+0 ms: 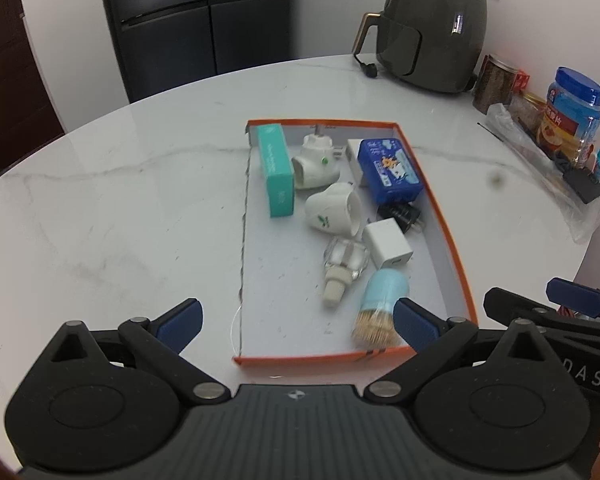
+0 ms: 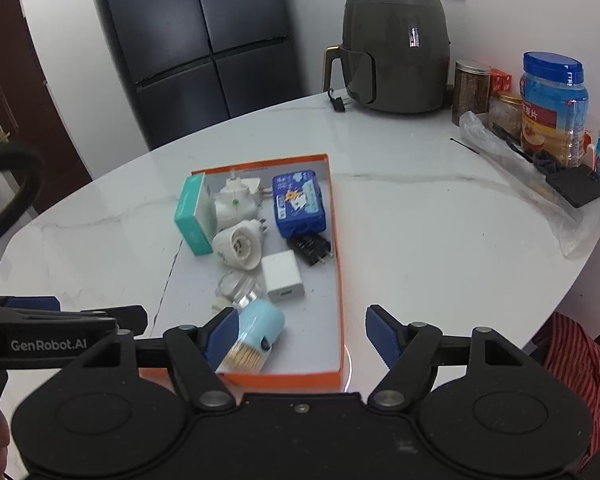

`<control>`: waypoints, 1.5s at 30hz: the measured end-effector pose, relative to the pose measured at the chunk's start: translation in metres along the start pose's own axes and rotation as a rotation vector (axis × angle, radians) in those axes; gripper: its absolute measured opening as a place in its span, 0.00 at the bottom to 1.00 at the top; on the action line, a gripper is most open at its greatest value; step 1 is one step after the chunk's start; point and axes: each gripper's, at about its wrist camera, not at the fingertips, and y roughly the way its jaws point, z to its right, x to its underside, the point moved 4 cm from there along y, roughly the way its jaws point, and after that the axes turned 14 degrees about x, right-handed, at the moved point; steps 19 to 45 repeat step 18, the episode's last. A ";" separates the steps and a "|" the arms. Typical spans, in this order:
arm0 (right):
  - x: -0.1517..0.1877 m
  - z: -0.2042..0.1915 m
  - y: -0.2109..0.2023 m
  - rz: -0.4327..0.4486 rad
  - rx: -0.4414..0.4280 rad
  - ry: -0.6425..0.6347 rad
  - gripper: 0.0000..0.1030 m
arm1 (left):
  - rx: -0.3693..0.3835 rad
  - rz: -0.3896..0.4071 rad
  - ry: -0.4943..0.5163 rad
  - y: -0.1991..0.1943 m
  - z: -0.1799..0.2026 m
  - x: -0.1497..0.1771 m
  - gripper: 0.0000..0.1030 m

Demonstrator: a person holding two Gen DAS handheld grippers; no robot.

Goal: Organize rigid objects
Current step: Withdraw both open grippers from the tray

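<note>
Both grippers angle down over the near edge of the orange tray, left gripper and right gripper spread wide, empty. The toothpick holder lies at frame's lower centre, beside a white charger.

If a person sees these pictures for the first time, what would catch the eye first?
Probably the orange-rimmed box in the middle of the marble table, filled with small things such as a blue box and a toothpick holder. Behind it, near the wall, stands a dark air fryer.
</note>
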 end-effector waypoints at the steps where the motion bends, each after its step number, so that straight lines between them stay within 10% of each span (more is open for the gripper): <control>1: 0.002 -0.001 -0.002 0.001 0.001 -0.005 0.81 | 0.002 0.000 -0.006 -0.002 -0.001 0.002 1.00; 45: 0.009 0.000 -0.023 0.031 0.010 -0.008 0.84 | 0.007 0.006 -0.034 -0.011 0.000 0.009 1.00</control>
